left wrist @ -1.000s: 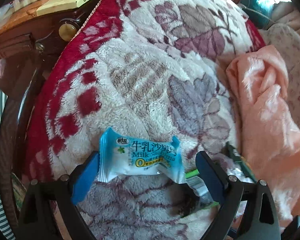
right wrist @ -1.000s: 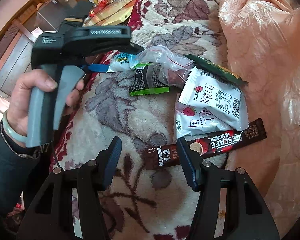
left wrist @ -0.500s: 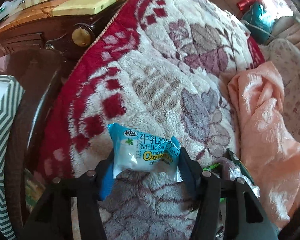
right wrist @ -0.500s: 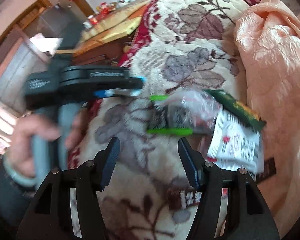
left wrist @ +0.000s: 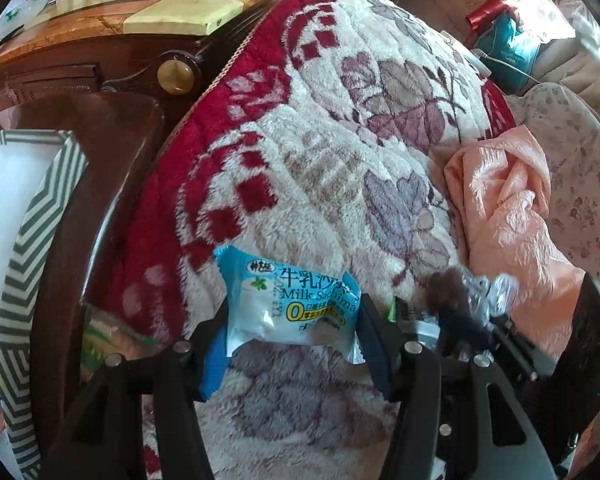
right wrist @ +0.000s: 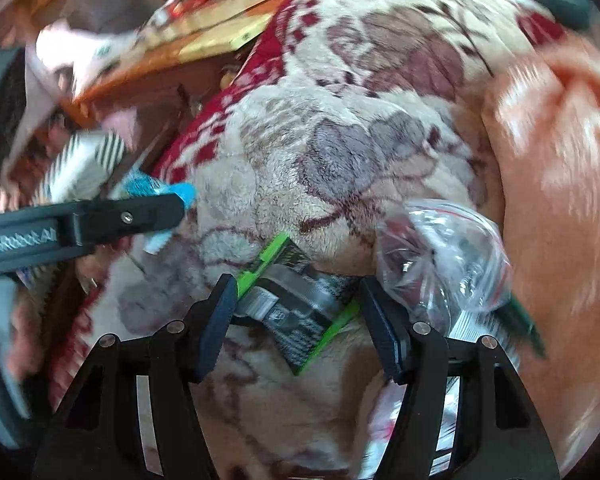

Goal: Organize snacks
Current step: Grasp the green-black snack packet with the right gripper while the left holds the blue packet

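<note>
Fleecy cream-and-red floral blanket (left wrist: pixel 320 152) covers the whole work surface, and at its left edge a chevron-striped grey-and-white box (left wrist: pixel 28 240) waits. A second ago the left claw (left wrist: pixel 292 344) stood wide around the pale-blue Milk Sachima snack packet (left wrist: pixel 288 304); now it has closed on that packet and lifted it off the blanket, seemingly bound for the box. Right of it, the right claw (right wrist: pixel 300 324) is opening astride a black, green-edged foil sachet (right wrist: pixel 300 304) lying on the blanket beside a clear plastic bag (right wrist: pixel 444 256), gripping nothing yet.

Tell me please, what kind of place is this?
Probably a home living room: a plush floral blanket covers a soft seat, a carved wooden table stands beside it, and a pink cloth lies crumpled nearby.
</note>
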Tool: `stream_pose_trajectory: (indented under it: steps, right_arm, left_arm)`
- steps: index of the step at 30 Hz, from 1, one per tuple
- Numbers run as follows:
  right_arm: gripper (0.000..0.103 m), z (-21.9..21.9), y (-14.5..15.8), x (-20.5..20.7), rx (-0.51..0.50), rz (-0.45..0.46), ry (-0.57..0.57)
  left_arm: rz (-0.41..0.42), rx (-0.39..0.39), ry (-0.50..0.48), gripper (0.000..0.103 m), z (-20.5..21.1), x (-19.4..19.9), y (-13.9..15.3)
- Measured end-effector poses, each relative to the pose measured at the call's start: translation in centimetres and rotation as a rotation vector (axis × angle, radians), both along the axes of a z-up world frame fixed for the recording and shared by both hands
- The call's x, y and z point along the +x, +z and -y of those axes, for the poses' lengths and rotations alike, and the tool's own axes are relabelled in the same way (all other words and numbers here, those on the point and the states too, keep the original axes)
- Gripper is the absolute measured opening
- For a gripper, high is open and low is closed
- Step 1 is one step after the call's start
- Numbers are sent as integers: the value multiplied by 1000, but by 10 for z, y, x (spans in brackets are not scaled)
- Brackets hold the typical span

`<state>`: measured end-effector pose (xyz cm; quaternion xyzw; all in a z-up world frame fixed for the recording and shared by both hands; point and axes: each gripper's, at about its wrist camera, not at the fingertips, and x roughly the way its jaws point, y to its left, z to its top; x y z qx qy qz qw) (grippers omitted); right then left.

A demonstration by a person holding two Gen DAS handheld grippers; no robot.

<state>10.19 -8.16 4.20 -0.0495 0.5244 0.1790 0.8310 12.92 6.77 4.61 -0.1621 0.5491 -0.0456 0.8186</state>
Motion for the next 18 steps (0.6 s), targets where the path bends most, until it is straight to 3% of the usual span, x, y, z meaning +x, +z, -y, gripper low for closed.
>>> stream_pose_trajectory:
  steps: [4, 9, 13, 15, 16, 18]
  right_arm:
    - [63, 3, 7, 0, -26, -8, 105]
    - [66, 19, 1, 3, 136, -84, -11]
    - [69, 12, -10, 6, 160, -101, -115]
    - [70, 3, -15, 5, 127, -87, -95]
    - [66, 0, -17, 3, 95, -67, -75]
    - [46, 4, -15, -2, 61, -40, -65]
  left_arm:
    - [1, -13, 25, 60, -9, -3, 0]
    - [3, -22, 24, 60, -6, -5, 0]
    - [5, -16, 11, 60, -2, -9, 1]
    - [6, -12, 12, 60, -3, -11, 1]
    - [5, -11, 13, 60, -4, -12, 2]
    - [8, -11, 15, 60, -6, -16, 3]
